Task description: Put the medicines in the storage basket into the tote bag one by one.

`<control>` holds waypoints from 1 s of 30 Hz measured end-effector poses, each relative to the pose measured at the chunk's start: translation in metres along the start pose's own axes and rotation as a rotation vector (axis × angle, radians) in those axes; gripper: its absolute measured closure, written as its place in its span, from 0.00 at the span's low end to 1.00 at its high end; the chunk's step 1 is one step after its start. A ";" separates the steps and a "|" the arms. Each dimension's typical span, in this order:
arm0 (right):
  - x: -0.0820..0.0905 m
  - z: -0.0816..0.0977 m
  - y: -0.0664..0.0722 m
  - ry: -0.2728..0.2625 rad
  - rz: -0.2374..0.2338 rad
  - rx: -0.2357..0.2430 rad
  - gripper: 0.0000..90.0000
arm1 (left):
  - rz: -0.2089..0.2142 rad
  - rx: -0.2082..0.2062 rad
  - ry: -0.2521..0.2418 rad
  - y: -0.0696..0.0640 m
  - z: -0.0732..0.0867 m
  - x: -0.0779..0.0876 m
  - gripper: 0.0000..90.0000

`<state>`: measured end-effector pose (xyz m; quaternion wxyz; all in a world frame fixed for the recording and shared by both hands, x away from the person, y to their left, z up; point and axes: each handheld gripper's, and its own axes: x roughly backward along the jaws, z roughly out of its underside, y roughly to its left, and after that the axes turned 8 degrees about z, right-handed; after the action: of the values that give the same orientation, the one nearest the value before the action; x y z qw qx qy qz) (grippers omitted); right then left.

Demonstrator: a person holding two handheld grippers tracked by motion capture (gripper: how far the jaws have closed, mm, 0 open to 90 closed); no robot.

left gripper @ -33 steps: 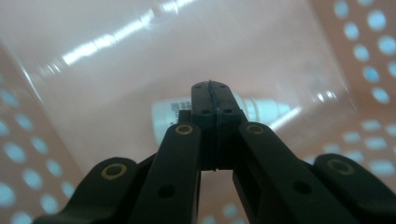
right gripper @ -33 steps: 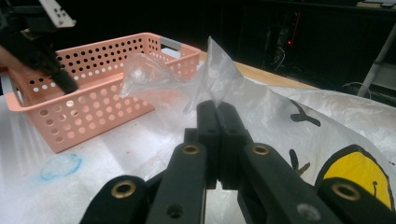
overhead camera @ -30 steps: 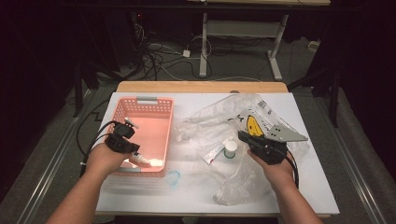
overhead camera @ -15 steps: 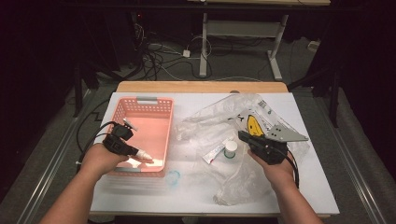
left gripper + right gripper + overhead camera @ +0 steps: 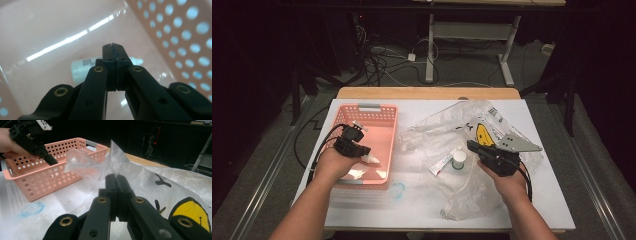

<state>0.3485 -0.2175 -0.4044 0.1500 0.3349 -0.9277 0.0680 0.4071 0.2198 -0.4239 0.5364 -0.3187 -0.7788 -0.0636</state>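
Jaws: both pairs together | we hold left gripper point(image 5: 362, 150) inside pink basket point(image 5: 384, 112), empty, over white tube point(image 5: 82, 68) | right gripper point(image 5: 472, 146) pins plastic bag point(image 5: 447, 131) beside basket

Table lit bright from above, surroundings dark; glare streaks on basket point(image 5: 50, 30) floor, close-ups soft.

Black hand-held gripper point(image 5: 473, 147), brass screws

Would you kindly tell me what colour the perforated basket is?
The basket is salmon pink, clearest in the high view.
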 end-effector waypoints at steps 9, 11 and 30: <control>0.000 0.000 0.000 -0.002 -0.001 0.003 1.00 | -0.029 0.071 0.067 0.008 -0.006 -0.004 0.19; 0.000 0.000 0.000 -0.002 -0.001 0.002 1.00 | -0.020 0.087 0.084 0.008 -0.006 -0.006 0.13; 0.001 -0.001 -0.001 -0.005 0.002 0.004 1.00 | -0.015 0.224 0.198 0.006 -0.019 -0.043 0.04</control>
<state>0.3485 -0.2186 -0.4035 0.1472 0.3343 -0.9283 0.0690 0.4355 0.1977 -0.4555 0.6424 -0.2429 -0.7267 -0.0115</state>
